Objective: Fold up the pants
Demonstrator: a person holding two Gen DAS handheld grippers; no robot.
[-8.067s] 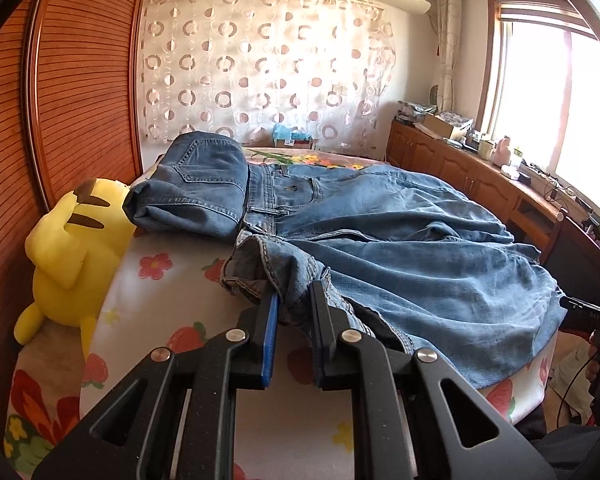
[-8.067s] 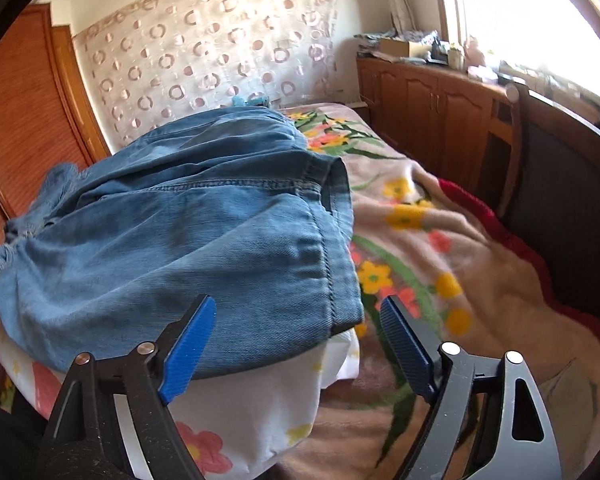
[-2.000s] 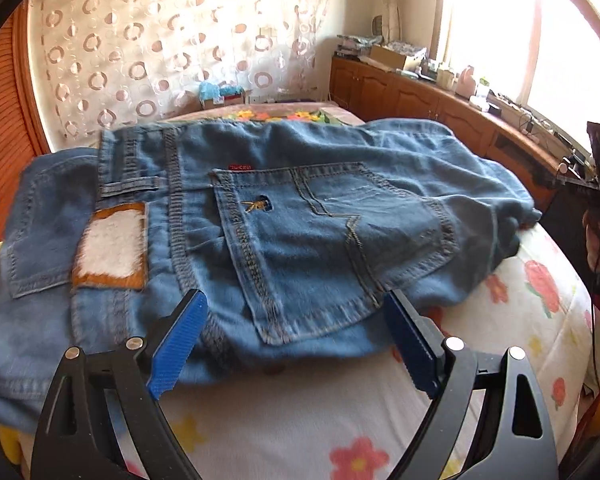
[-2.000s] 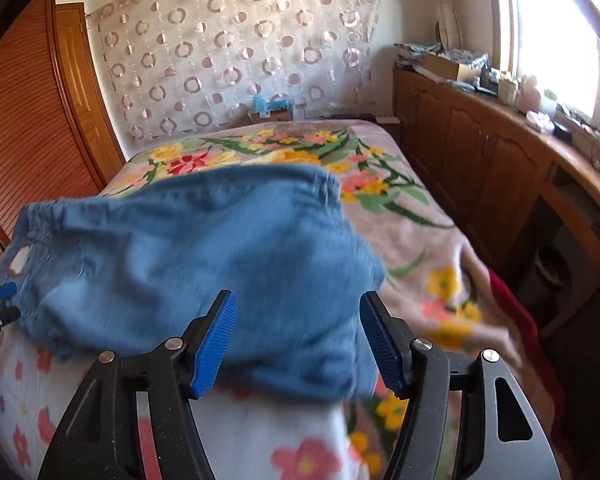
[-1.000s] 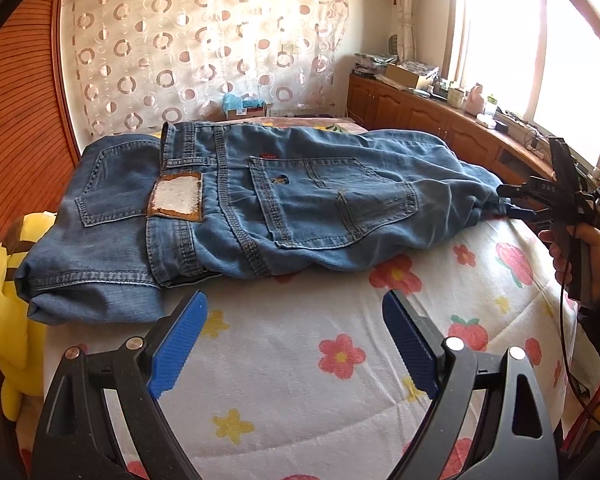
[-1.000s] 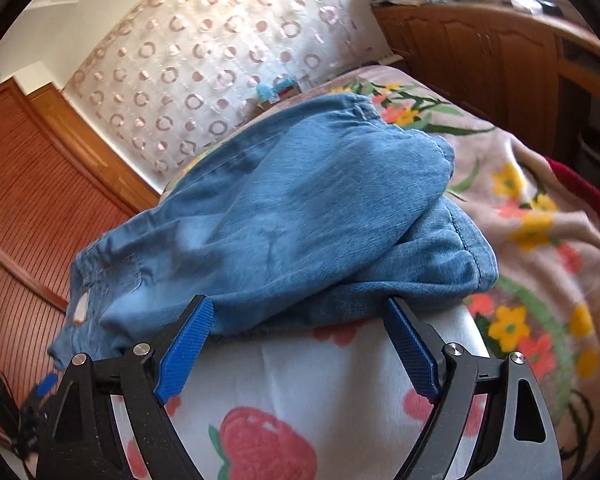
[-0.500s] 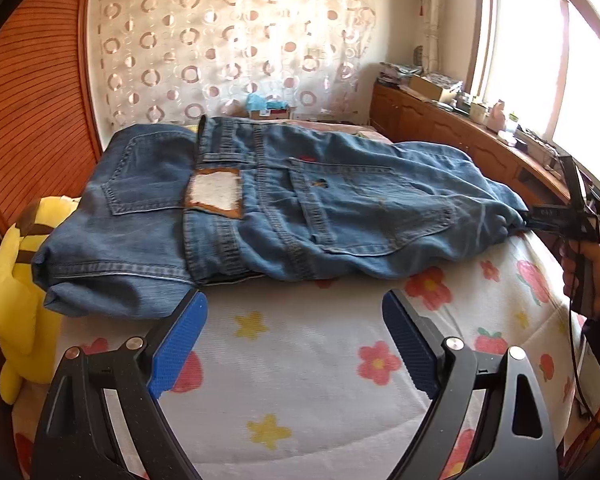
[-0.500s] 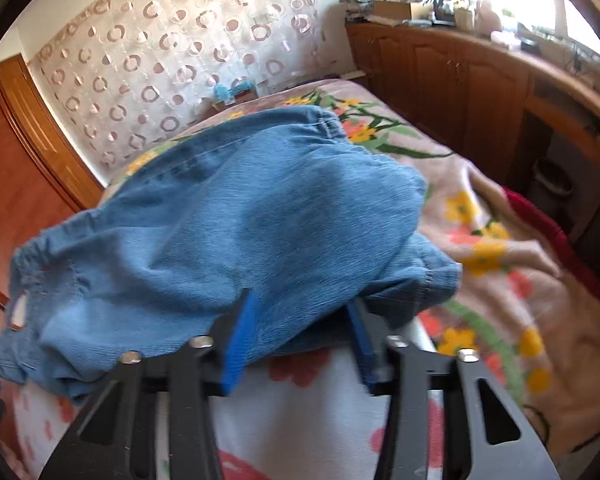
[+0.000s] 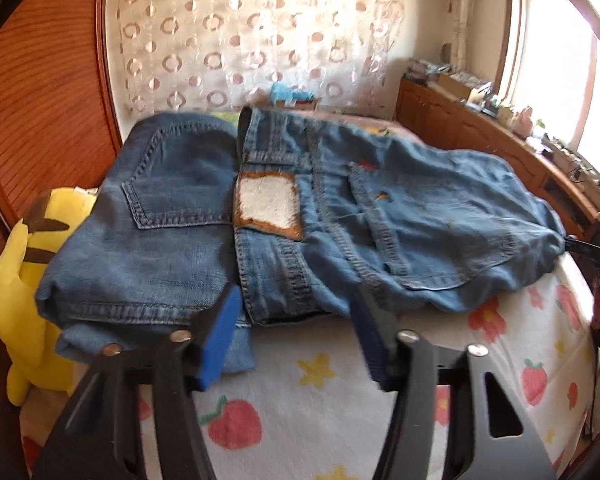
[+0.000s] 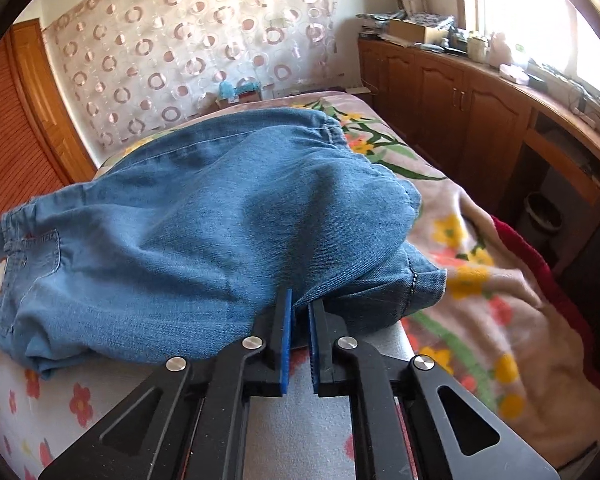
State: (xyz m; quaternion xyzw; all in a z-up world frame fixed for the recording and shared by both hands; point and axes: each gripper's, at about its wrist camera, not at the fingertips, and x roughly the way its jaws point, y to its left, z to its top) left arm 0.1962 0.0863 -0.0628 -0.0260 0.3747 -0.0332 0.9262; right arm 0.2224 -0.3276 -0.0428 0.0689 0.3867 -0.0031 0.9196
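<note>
Blue jeans [image 9: 400, 216] lie across the bed, back pocket and white waist patch [image 9: 268, 204] up. A second folded pair of jeans [image 9: 160, 216] lies to their left. My left gripper [image 9: 296, 316] is open, its blue pads straddling the jeans' near waist edge. My right gripper [image 10: 298, 304] is shut on the near folded edge of the jeans [image 10: 204, 220] at the leg end. It also shows at the far right of the left wrist view [image 9: 580, 246].
A yellow plush toy [image 9: 24, 280] sits at the bed's left edge by the wooden wardrobe [image 9: 40, 92]. The white flowered sheet [image 9: 500, 340] covers the near bed; a floral blanket [image 10: 480, 280] lies right. Wooden cabinets [image 10: 480, 100] run under the window.
My right gripper has closed on the jeans' edge. My left gripper has moved in to the waist edge and its jaws have narrowed.
</note>
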